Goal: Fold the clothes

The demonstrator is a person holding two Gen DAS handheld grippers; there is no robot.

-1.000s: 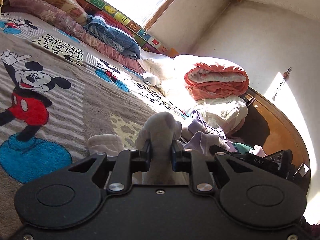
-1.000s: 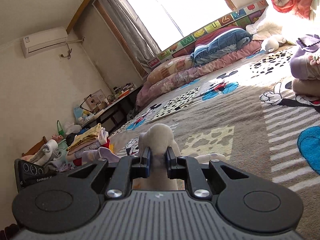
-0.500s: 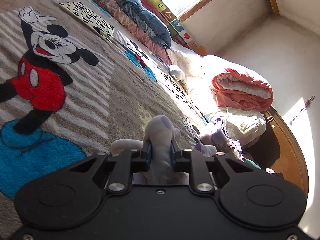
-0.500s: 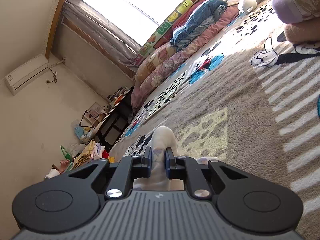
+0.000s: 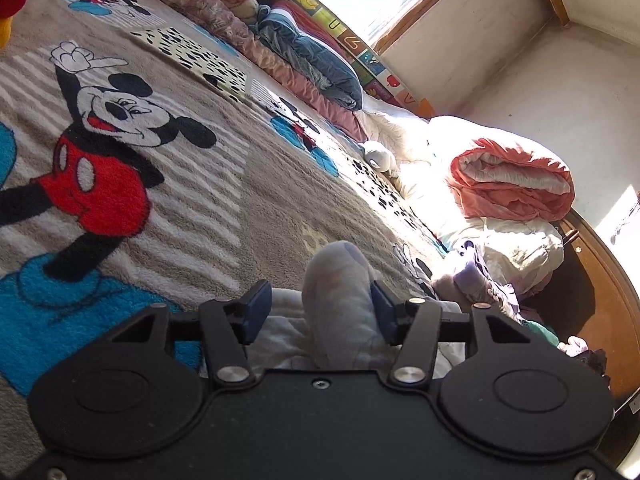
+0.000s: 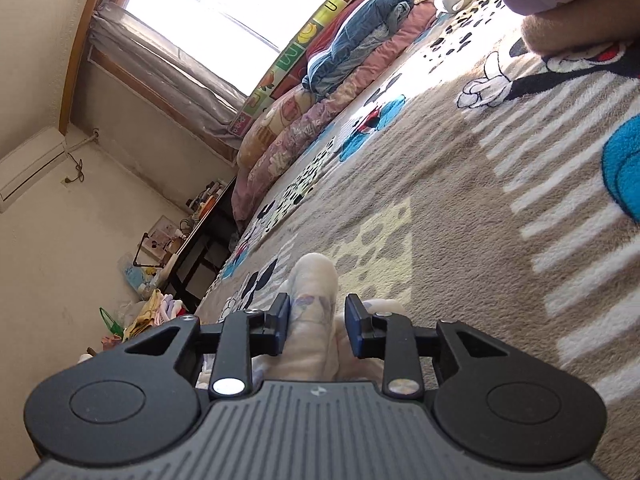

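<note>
A pale grey-white garment lies on the cartoon-mouse blanket (image 5: 240,184), and a bunched fold of it (image 5: 340,292) stands up between the jaws of my left gripper (image 5: 320,312). Those jaws are opening; a clear gap shows beside the left pad and the cloth only brushes the right one. In the right wrist view another fold of the same garment (image 6: 314,304) rises between the jaws of my right gripper (image 6: 317,325), low over the blanket (image 6: 480,220). These jaws are opening too, with a gap at the right pad. Neither gripper pinches the cloth.
A rolled orange quilt (image 5: 512,184) tops white bedding at the far right, with loose purple clothes (image 5: 480,280) before a wooden bed board (image 5: 592,280). Pillows (image 5: 312,56) line the window side. A folded stack (image 6: 148,312) and a dark desk (image 6: 200,232) are left of the bed.
Both grippers were shut on folds of the pale garment; their jaws have now parted and the cloth stands loose between them. Both sank toward the blanket and rolled.
</note>
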